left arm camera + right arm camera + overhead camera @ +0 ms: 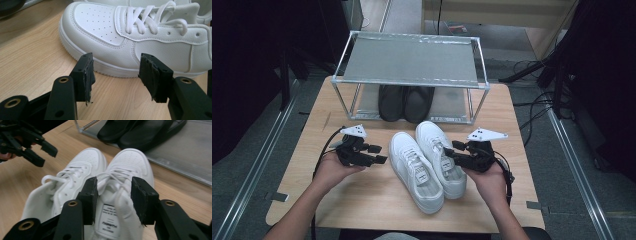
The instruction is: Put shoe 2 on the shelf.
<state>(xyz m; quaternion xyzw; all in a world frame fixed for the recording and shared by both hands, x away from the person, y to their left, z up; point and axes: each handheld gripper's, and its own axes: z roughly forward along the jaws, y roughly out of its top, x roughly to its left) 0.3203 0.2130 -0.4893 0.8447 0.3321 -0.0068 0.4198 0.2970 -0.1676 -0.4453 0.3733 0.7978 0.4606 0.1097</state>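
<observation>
white sneakers (428, 162) between left gripper (379, 155) and right gripper (451, 150), jaws apart

Two sneakers (427, 162) sit side by side mid-table (362, 200), a gripper on each side of them, with the two-tier rack (409, 60) behind and another pair of shoes (406, 102) on its bottom shelf.

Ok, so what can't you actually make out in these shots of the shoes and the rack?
- Black shoes: the rack's top shelf covers their heels in the high view; the right gripper view's top edge cuts them off.
- Tongue label on the right white sneaker: print too blurred to read.
- Left white sneaker: heel cut off by the left gripper view's right edge.
- Right tool: whether it touches the sneaker is unclear.
</observation>
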